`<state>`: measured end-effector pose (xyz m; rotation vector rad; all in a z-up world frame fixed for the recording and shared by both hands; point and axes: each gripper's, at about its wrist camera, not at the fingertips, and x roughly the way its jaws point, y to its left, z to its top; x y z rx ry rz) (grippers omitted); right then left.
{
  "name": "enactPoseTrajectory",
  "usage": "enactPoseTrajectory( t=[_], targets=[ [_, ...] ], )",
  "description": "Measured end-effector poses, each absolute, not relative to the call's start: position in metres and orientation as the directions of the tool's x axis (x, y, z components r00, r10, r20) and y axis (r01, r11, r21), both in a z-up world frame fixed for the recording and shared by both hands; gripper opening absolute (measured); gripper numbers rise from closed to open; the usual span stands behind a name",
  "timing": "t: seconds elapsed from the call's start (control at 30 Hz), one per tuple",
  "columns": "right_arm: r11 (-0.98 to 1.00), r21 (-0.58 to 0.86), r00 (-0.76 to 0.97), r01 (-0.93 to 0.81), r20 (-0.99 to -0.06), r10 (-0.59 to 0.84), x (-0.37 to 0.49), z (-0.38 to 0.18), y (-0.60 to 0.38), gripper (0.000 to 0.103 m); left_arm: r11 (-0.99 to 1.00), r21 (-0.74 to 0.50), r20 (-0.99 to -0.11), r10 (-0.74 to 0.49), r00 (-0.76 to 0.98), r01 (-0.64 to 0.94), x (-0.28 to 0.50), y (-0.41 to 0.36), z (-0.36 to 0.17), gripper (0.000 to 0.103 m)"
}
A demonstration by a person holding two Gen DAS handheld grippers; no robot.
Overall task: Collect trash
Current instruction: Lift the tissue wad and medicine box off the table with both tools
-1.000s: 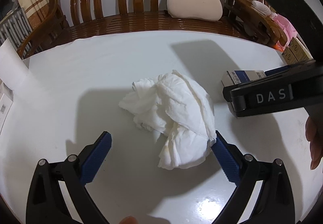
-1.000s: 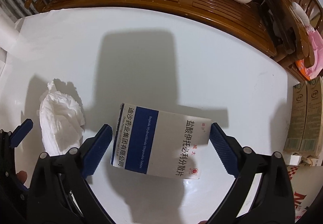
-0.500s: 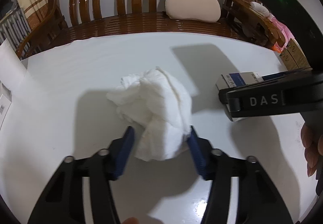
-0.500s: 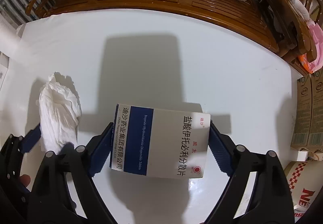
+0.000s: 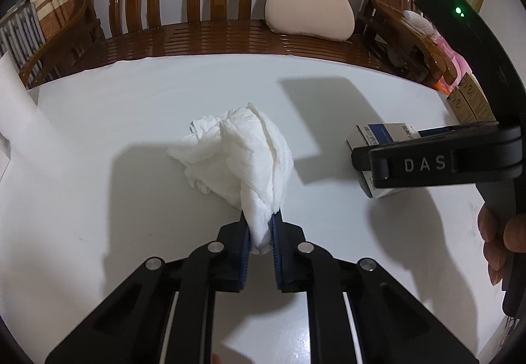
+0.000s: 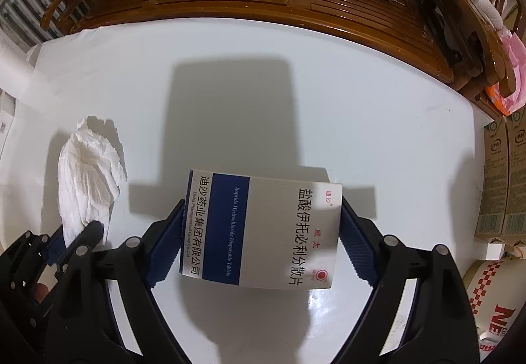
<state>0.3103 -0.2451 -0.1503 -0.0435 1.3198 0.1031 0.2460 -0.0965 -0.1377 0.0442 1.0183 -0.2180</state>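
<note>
A crumpled white tissue (image 5: pixel 240 160) lies on the white table (image 5: pixel 131 121). My left gripper (image 5: pixel 259 226) is shut on its near end. The tissue also shows in the right wrist view (image 6: pixel 88 173), with the left gripper (image 6: pixel 75 232) pinching it. A white and blue medicine box (image 6: pixel 263 229) sits between the blue pads of my right gripper (image 6: pixel 261 216), which touch both its sides. In the left wrist view the box (image 5: pixel 381 140) is partly hidden behind the right gripper's black finger (image 5: pixel 437 163).
A wooden bench (image 5: pixel 213 35) with a beige cushion (image 5: pixel 309 9) runs along the table's far edge. Cardboard cartons (image 6: pixel 503 180) and a red-checked paper cup (image 6: pixel 493 298) stand past the table's right edge. A white paper sheet (image 5: pixel 16 101) lies at the left.
My left gripper closed from wide open onto the tissue and bunched it up. My right gripper narrowed around the medicine box until its pads met the sides.
</note>
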Motion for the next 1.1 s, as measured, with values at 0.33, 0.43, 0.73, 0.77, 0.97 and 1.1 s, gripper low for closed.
enactPoseTrajectory(
  t=[0.33, 0.43, 0.73, 0.77, 0.97, 1.1],
  targets=[
    [0.995, 0.035, 0.275, -0.092, -0.96, 0.059, 0.305, -0.132, -0.247, 0.084, 0.978, -0.048, -0.837, -0.151, 0.526, 0.205, 0.239, -0.099, -0.126, 0.012],
    [0.995, 0.035, 0.287, -0.093, -0.956, 0.061, 0.303, -0.123, -0.248, 0.083, 0.977, -0.037, -0.827, -0.147, 0.543, 0.208, 0.235, -0.101, -0.116, 0.012],
    [0.994, 0.047, 0.33, -0.097, -0.941, 0.076, 0.287, -0.088, -0.251, 0.084, 0.978, -0.007, -0.808, -0.128, 0.574, 0.209, 0.222, -0.104, -0.09, 0.012],
    [0.994, 0.045, 0.337, -0.098, -0.938, 0.076, 0.284, -0.082, -0.251, 0.083, 0.978, -0.006, -0.807, -0.129, 0.576, 0.209, 0.22, -0.103, -0.087, 0.012],
    [0.993, 0.047, 0.379, -0.111, -0.921, 0.087, 0.262, -0.048, -0.255, 0.084, 0.976, 0.009, -0.791, -0.127, 0.599, 0.218, 0.205, -0.106, -0.064, 0.012],
    [0.991, 0.048, 0.409, -0.126, -0.907, 0.096, 0.243, -0.026, -0.26, 0.083, 0.974, 0.02, -0.778, -0.125, 0.615, 0.224, 0.188, -0.106, -0.047, 0.012]
  ],
)
